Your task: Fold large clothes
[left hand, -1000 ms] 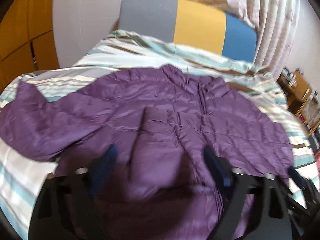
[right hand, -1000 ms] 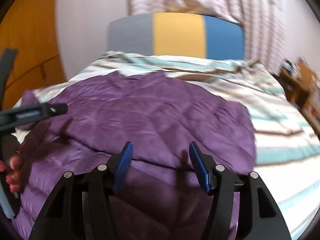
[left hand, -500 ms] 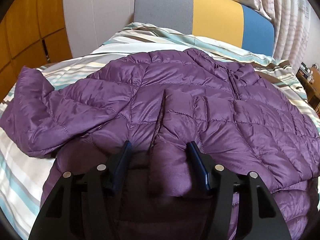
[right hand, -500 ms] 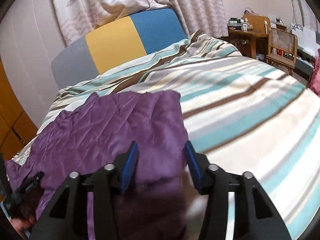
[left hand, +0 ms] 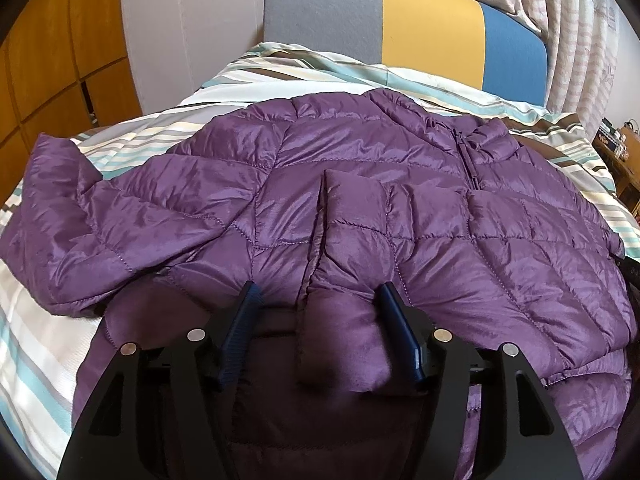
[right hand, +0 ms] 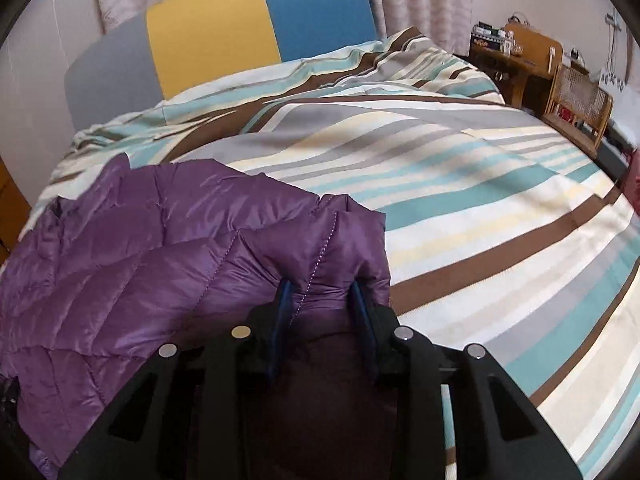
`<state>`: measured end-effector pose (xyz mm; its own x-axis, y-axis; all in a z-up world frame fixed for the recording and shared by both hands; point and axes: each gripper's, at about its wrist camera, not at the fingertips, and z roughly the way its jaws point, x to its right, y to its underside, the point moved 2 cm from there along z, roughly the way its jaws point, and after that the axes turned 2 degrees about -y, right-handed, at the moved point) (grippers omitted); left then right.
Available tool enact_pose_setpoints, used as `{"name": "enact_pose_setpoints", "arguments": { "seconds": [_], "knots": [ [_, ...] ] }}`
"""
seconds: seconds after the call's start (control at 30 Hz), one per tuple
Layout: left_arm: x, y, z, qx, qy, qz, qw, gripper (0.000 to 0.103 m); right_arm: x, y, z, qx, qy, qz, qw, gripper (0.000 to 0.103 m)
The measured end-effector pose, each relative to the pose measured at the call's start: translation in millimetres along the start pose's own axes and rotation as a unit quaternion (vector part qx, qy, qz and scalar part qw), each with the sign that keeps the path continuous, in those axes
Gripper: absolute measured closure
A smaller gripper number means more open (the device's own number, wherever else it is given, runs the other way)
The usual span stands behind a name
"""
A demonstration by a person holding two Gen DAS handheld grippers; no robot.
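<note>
A purple quilted puffer jacket (left hand: 360, 200) lies spread on a striped bed (left hand: 40, 340), one sleeve stretched out to the left. My left gripper (left hand: 316, 300) hovers low over the jacket's near part, its blue fingers (left hand: 240, 328) wide apart with a puffy fold between them. In the right wrist view the jacket (right hand: 120, 260) fills the lower left. My right gripper (right hand: 322, 288) has its jaws closed in on the jacket's right edge, fabric bunched between the pads.
A grey, yellow and blue headboard (left hand: 420, 28) stands at the far end, curtains behind it. Wooden cupboards (left hand: 48, 60) are at the left. A wooden desk and a chair (right hand: 576, 96) stand right of the bed. Bare striped cover (right hand: 500, 208) spreads right of the jacket.
My right gripper has swung to the jacket's right edge and closed on it. My left gripper has held its place over the jacket, jaws still apart.
</note>
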<state>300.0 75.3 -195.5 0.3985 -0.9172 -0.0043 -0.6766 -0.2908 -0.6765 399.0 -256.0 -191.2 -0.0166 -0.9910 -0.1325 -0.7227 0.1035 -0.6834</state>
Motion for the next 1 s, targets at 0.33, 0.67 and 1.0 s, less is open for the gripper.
{"name": "enact_pose_setpoints", "arguments": {
  "seconds": [0.33, 0.67, 1.0],
  "knots": [
    [2, 1, 2, 0.001, -0.001, 0.001, 1.0000, 0.039, 10, -1, -28, 0.028, -0.024, 0.027, 0.999, 0.065],
    [-3, 0, 1, 0.001, 0.008, -0.006, 1.0000, 0.039, -9, 40, -75, 0.020, -0.037, -0.016, 0.999, 0.065],
    [2, 0, 2, -0.002, 0.015, 0.003, 0.9999, 0.028, -22, 51, -50, 0.003, 0.005, -0.055, 0.998, 0.057]
  ]
}}
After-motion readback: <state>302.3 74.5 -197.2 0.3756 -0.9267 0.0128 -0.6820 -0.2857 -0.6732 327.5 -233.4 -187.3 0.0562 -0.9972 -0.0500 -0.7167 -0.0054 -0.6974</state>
